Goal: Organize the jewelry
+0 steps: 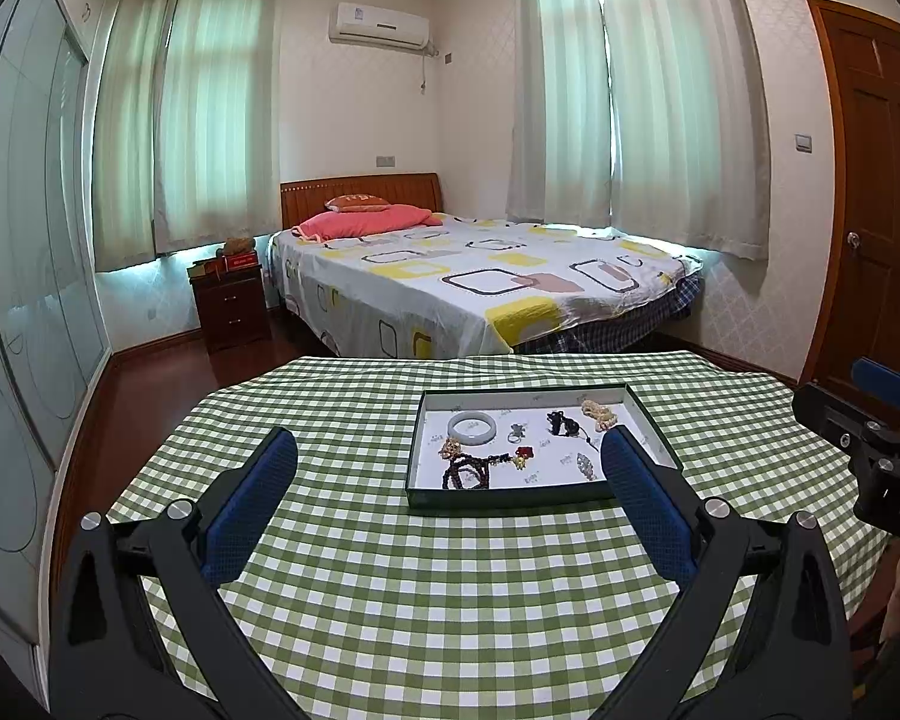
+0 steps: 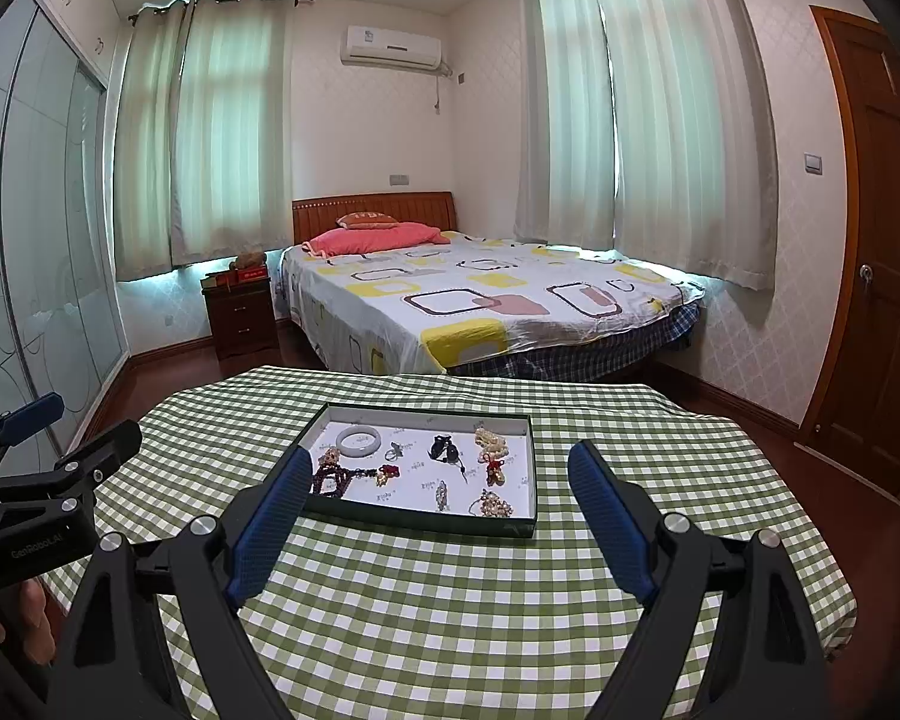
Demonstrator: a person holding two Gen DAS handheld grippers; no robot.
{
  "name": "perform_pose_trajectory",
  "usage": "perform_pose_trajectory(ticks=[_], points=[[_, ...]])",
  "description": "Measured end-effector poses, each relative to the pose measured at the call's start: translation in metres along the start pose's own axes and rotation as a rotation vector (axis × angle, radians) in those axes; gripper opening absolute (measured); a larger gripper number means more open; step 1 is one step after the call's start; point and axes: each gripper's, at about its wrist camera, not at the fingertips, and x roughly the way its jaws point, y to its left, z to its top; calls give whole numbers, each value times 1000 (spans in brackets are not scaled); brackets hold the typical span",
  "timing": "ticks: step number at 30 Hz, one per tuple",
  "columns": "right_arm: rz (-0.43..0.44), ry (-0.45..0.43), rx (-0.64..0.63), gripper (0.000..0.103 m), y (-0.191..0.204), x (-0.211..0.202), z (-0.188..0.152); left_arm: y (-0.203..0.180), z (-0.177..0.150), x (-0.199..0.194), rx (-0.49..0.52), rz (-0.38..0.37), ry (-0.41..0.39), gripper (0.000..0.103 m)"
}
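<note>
the left gripper (image 2: 30, 432), seen at the left edge of the right wrist view, carries the light lettering "genrobot.ai" on the side of its black body, though the last letters are hard to make out. the right gripper (image 1: 888, 396), seen at the right edge of the left wrist view, shows the cut-off letters "da" on its black body. small grey printed marks dot the white lining of the tray (image 2: 528, 468), too small to read. the sticker on the air conditioner (image 2: 390, 45) is illegible.
</note>
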Motion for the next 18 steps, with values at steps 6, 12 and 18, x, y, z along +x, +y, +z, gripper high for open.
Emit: perform_pose_trajectory(ticks=[6, 12, 18], points=[[0, 1, 0, 84, 0, 0, 0, 1, -1, 0, -3, 4, -3, 99], [0, 0, 0, 84, 0, 0, 0, 2, -2, 0, -5, 6, -5, 99], [0, 1, 1, 84, 1, 0, 0, 4, -3, 2, -6, 12, -2, 99]])
